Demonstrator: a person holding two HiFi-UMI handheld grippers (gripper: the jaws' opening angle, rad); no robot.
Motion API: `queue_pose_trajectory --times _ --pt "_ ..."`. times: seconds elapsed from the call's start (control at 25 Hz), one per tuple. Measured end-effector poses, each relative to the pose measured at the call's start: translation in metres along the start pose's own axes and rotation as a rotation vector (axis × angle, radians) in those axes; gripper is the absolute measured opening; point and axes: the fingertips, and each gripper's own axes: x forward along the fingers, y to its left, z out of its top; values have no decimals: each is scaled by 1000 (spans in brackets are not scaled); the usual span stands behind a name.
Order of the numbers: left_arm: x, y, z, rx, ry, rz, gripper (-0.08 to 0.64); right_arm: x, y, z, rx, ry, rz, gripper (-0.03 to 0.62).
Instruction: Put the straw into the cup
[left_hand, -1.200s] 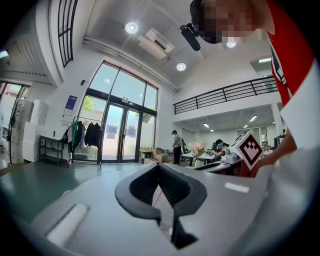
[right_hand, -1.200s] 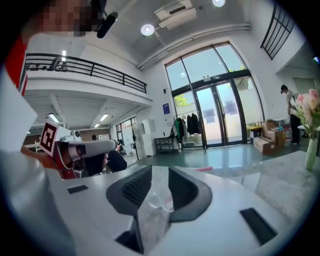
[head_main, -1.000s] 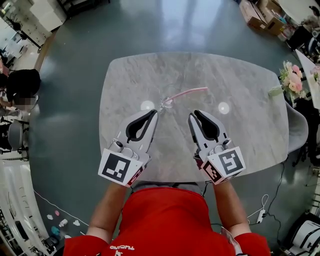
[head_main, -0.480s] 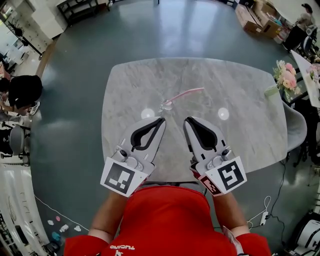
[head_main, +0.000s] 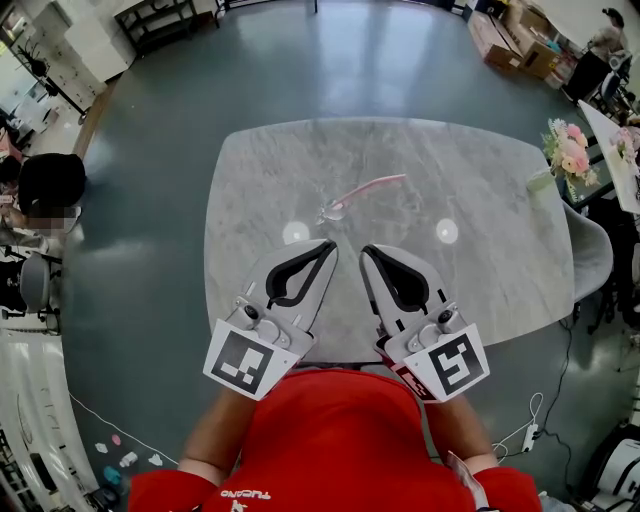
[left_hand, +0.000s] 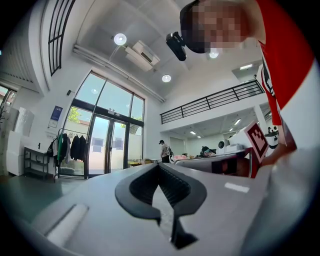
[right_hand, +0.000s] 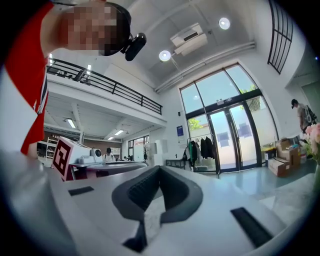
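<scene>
Head view: left claw (head_main: 328, 244) and right claw (head_main: 367, 250) sit closed, empty; the straw (head_main: 370, 186) lies beyond both, slanting far-right from the cup (head_main: 331, 209).

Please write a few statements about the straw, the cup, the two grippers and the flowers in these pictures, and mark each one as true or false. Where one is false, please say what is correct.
1. The right gripper holds the pink straw. False: its jaws are together with nothing between them, and the straw is farther out on the table.
2. The left gripper has its jaws together and holds nothing. True.
3. In the head view, the flowers stand at the left edge of the table. False: they are at its right edge.
4. One end of the straw is at the clear cup. True.
</scene>
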Motion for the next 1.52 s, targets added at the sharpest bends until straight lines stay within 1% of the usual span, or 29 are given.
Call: queue_pose_trajectory --times 0.4,1.08,1.52 --pt "0 -7 -1 -6 4 -3 6 -5 -3 0 1 1 5 2" --pt "-4 0 -7 -3 23 49 6 5 2 -9 13 19 68 1" --pt "-3 3 -11 -8 27 57 6 6 0 -13 16 30 72 0"
